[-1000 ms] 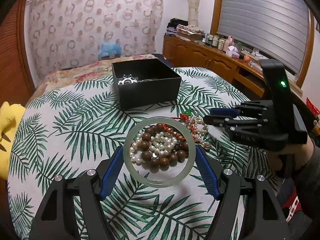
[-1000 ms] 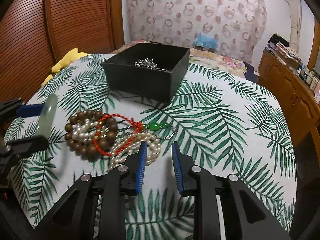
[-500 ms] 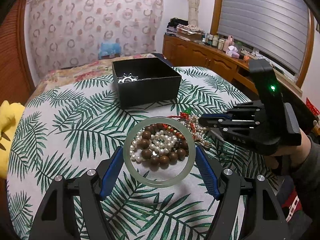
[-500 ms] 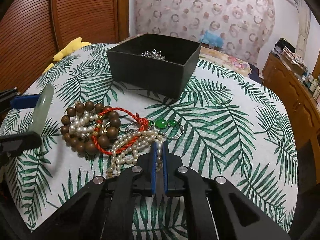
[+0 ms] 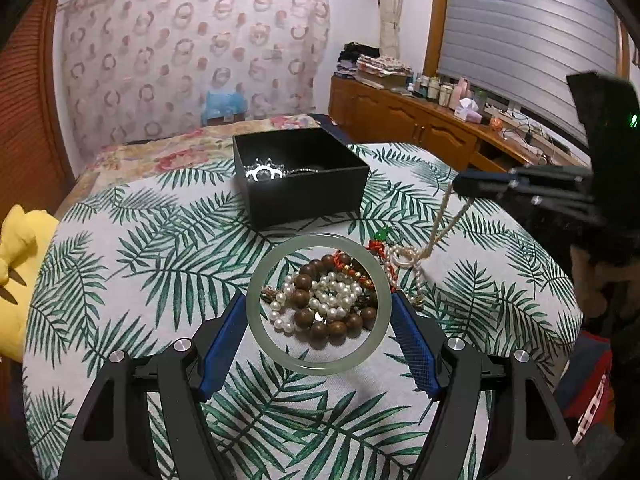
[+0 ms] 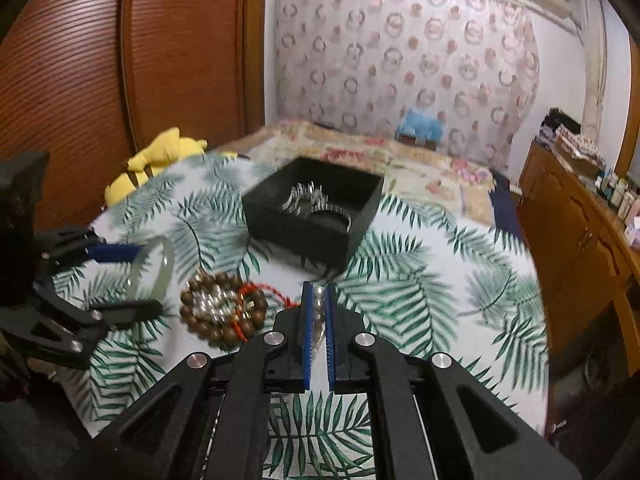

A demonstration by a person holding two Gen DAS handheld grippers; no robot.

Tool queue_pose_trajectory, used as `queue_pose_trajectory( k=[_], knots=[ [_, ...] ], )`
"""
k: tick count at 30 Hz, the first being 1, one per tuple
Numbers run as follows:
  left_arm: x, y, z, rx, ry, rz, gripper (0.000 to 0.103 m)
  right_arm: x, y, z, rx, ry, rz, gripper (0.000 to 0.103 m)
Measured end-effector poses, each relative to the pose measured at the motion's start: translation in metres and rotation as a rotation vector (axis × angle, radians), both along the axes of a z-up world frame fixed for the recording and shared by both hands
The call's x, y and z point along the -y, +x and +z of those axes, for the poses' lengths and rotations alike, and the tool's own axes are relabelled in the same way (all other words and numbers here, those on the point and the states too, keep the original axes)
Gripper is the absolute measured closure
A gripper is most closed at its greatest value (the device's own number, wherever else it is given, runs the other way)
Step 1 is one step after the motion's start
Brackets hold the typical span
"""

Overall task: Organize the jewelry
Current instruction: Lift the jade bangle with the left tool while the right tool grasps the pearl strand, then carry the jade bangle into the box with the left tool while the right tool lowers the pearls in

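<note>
My left gripper (image 5: 319, 300) is shut on a pale green jade bangle (image 5: 320, 365), held upright a little above the leaf-print tablecloth (image 5: 140, 264). Under and behind it lies a heap: a brown wooden bead bracelet (image 5: 316, 322), small pearls and a red cord (image 5: 374, 246). My right gripper (image 6: 318, 296) is shut on a pearl necklace (image 6: 318, 306). From the left wrist view, the pearl necklace (image 5: 440, 220) hangs taut from the right gripper (image 5: 460, 184) down to the heap. An open black box (image 5: 304, 200) with silver jewellery (image 5: 264, 172) stands behind.
A yellow plush toy (image 5: 16, 248) lies at the table's left edge. A wooden cabinet (image 5: 420, 124) with bottles runs along the right wall under a shuttered window. A patterned bed and curtain are behind the box. A person's hand (image 5: 600, 272) holds the right gripper.
The right gripper closed on the pearl necklace and rose, pulling the strand up off the heap. The left gripper kept still with the bangle.
</note>
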State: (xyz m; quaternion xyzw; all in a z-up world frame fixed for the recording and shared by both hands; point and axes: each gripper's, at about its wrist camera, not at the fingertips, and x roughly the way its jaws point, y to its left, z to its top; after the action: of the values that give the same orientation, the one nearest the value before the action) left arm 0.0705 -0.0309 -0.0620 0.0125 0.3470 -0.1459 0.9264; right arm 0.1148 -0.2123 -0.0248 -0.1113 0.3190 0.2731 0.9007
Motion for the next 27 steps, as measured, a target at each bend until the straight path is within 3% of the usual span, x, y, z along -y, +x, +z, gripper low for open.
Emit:
queue_pose_trajectory(
  k=[14,27],
  knots=[
    [-0.01,-0.004,0.038,0.087,0.01,0.016,0.034,0.002,-0.006,0.077,0.14,0.014,0.006,0.097],
    [-0.011,0.023,0.065,0.138,0.016,0.011,0.034,-0.012,0.025,0.127,0.198,0.049,0.009,0.097]
  ],
)
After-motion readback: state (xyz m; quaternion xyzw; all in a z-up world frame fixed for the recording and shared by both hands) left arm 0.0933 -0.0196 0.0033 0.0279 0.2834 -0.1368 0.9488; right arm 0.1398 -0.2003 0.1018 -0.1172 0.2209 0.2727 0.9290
